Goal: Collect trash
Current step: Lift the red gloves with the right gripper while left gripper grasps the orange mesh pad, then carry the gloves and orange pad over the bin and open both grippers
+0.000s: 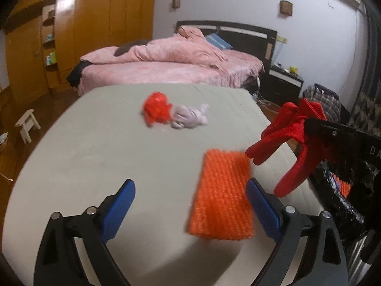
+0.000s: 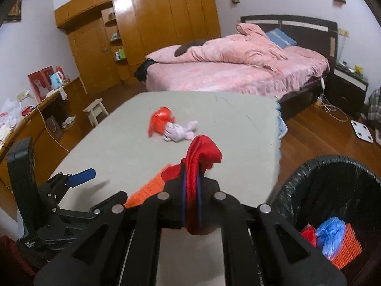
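Note:
My right gripper (image 2: 191,183) is shut on a red cloth (image 2: 202,157) and holds it above the grey table's right edge; the cloth also hangs at the right of the left wrist view (image 1: 288,140). My left gripper (image 1: 190,202) is open and empty above the table, with an orange mesh piece (image 1: 221,195) lying by its right finger. The mesh shows partly behind the right gripper (image 2: 147,188). A red crumpled bag (image 1: 156,109) and a pale lilac wad (image 1: 188,118) lie together mid-table; the right wrist view shows the bag (image 2: 160,120) and the wad (image 2: 178,132) too.
A black-lined trash bin (image 2: 295,181) stands right of the table (image 2: 119,147), holding blue, red and orange trash (image 2: 331,240). A pink bed (image 2: 226,71), a wooden wardrobe (image 2: 154,23), a white stool (image 2: 95,109) and a cluttered side counter (image 2: 28,112) surround the table.

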The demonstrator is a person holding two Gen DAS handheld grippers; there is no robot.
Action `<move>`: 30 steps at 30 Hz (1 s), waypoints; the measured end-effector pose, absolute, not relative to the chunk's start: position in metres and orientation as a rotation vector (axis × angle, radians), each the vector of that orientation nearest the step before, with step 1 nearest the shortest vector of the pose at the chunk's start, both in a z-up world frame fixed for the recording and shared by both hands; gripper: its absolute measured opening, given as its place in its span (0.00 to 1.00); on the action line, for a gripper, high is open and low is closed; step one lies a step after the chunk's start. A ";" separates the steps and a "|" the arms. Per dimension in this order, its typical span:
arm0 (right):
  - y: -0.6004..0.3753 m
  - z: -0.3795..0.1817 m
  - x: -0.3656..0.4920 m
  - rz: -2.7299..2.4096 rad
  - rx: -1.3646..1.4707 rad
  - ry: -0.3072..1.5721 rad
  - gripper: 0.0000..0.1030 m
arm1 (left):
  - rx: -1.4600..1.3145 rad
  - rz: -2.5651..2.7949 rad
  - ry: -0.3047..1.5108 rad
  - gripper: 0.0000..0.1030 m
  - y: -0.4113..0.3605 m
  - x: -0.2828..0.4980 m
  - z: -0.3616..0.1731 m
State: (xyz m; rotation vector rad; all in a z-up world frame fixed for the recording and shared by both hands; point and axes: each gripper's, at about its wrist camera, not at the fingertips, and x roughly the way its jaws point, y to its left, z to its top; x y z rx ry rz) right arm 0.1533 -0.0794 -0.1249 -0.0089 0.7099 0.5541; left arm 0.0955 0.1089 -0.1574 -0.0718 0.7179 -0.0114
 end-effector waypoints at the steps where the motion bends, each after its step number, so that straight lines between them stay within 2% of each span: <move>1: -0.082 -0.128 0.154 0.549 -0.010 0.715 0.06 | -0.069 -0.018 0.730 0.88 0.105 0.099 -0.161; 9: -0.086 -0.144 0.160 0.542 -0.008 0.747 0.06 | -0.106 -0.054 0.812 0.81 0.092 0.120 -0.183; 14: -0.092 -0.151 0.162 0.535 0.014 0.771 0.07 | -0.116 -0.083 0.873 0.64 0.087 0.129 -0.195; 15: -0.093 -0.153 0.163 0.535 0.017 0.775 0.07 | -0.119 -0.102 0.873 0.60 0.086 0.129 -0.195; 17: -0.093 -0.155 0.163 0.533 0.020 0.781 0.07 | -0.130 -0.126 0.870 0.40 0.084 0.128 -0.194; 21: -0.092 -0.154 0.161 0.534 0.019 0.786 0.07 | -0.144 -0.144 0.846 0.24 0.083 0.124 -0.191; 22: -0.091 -0.153 0.160 0.536 0.016 0.784 0.07 | -0.144 -0.145 0.837 0.08 0.083 0.122 -0.188; 30: -0.092 -0.138 0.153 0.540 0.005 0.755 0.07 | -0.163 -0.156 0.772 0.08 0.082 0.111 -0.161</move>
